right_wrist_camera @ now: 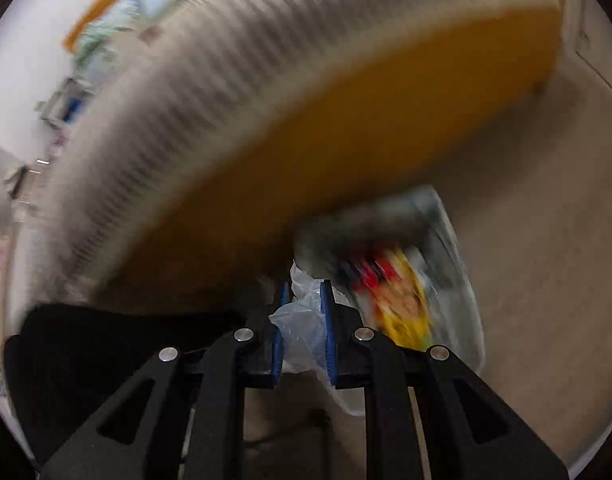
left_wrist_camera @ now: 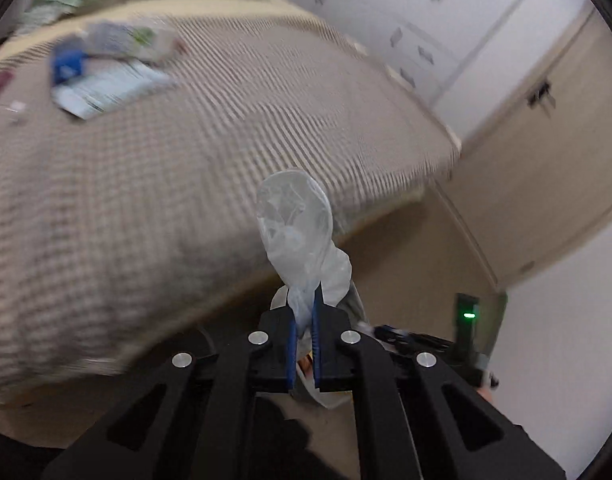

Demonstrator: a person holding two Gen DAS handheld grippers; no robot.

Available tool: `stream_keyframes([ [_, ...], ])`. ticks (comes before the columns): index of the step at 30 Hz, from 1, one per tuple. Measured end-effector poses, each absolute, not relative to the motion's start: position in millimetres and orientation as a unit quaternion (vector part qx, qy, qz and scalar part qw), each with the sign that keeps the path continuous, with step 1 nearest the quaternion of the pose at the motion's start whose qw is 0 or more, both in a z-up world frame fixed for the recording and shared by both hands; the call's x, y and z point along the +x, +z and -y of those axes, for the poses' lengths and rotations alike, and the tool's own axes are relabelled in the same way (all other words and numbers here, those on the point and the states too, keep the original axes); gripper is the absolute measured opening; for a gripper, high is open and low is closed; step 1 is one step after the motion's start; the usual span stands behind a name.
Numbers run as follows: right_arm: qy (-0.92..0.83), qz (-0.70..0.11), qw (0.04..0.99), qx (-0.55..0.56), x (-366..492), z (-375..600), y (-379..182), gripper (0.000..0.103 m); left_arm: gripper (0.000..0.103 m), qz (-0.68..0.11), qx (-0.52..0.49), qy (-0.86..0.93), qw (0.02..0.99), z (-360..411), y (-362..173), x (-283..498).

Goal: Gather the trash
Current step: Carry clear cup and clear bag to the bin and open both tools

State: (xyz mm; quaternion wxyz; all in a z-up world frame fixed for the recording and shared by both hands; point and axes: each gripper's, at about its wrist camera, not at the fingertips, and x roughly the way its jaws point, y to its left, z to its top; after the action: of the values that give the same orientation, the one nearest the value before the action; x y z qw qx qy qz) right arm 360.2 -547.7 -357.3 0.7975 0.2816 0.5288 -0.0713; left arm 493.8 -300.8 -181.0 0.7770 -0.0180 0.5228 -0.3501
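Beside the bed [left_wrist_camera: 210,128], my left fingers [left_wrist_camera: 305,320] pinch a clear plastic bag [left_wrist_camera: 296,224]; right fingers [right_wrist_camera: 305,312] pinch crumpled plastic [right_wrist_camera: 302,320], w/ colourful trash [right_wrist_camera: 402,296] blurred beyond.

The left gripper [left_wrist_camera: 304,320], at the bottom centre of its frame, has its blue pads pinched nearly together on a wad of clear plastic film [left_wrist_camera: 294,224] that sticks up above them. The right gripper [right_wrist_camera: 304,312], likewise at bottom centre, stands slightly parted, clamping crumpled clear plastic [right_wrist_camera: 302,320] between its pads.
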Motion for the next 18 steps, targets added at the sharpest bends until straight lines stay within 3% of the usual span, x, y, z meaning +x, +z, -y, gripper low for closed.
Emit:
stream_keyframes([
  [5, -0.089, -0.577, 0.752, 0.308, 364, 558, -441, 0.018, 0.003, -0.577, 0.015, -0.347, 0.739, 360, -235, 489],
  [6, -0.088, -0.583, 0.743, 0.316, 367, 558, -459, 0.024, 0.003, -0.583, 0.020, -0.345, 0.736, 366, -243, 491],
  [7, -0.077, -0.590, 0.733, 0.329, 372, 555, -480, 0.045, 0.003, -0.594, 0.029, -0.344, 0.726, 379, -255, 491],
  [9, -0.075, -0.594, 0.722, 0.347, 375, 554, -508, 0.064, 0.003, -0.607, 0.040, -0.342, 0.716, 394, -269, 492],
  [13, -0.079, -0.575, 0.716, 0.389, 365, 564, -523, 0.064, 0.003, -0.640, 0.066, -0.346, 0.683, 440, -305, 488],
  [18, -0.166, -0.532, 0.751, 0.355, 321, 602, -472, 0.064, 0.003, -0.690, 0.137, -0.329, 0.630, 504, -375, 476],
])
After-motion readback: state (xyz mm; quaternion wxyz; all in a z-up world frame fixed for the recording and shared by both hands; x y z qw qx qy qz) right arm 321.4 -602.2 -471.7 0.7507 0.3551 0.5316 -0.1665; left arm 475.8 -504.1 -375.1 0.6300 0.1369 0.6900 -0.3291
